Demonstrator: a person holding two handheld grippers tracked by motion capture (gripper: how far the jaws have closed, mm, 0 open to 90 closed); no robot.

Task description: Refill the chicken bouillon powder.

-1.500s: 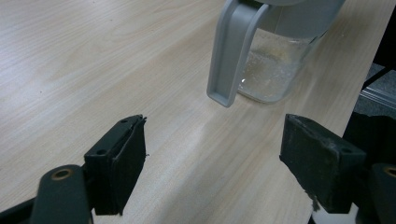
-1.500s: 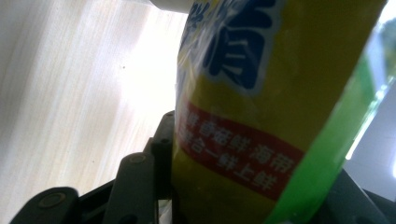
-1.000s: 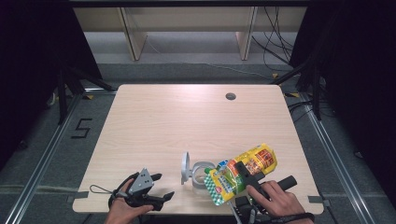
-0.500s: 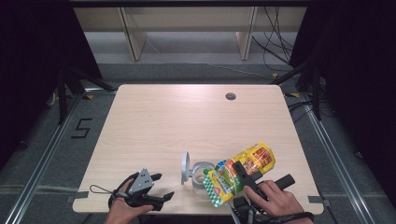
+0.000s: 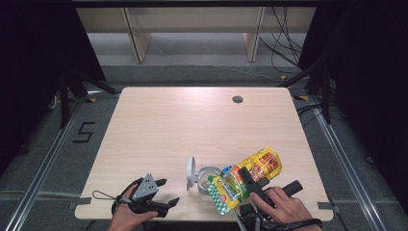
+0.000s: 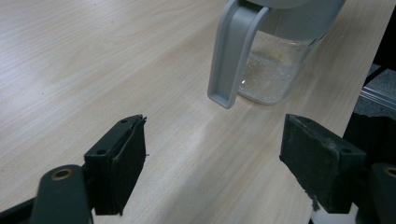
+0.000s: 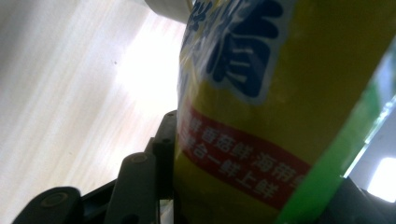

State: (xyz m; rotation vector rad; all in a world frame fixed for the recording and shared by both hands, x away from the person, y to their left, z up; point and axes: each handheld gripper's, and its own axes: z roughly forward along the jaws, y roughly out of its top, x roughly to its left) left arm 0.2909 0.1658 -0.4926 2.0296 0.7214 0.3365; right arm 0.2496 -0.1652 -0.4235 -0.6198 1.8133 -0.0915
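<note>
1. Where the table nears the lower edge of the high view, two hand-held grippers enter from the bottom of the frame.
2. Right gripper, lower right of the high view: jaws clamped on a yellow pouch, which lies tilted, its green-and-white end at lower left and its yellow end at upper right.
3. Right gripper view: the pouch sits in the centre and right of the frame, with blue lettering above a red band; a black jaw presses its left side at the lower centre.
4. Jar, lower centre of the high view: clear, upright on the table, with its grey lid swung open and standing on edge at its left; the pouch's lower end overlaps the jar's right rim.
5. Left gripper, lower left of the high view: jaws spread wide with nothing between them, pointing right toward the jar, apart from it.
6. Left gripper view: the jar stands at the upper right beyond the two black jaws, its grey lid hanging down in front; a little pale residue lies at its bottom.
</note>
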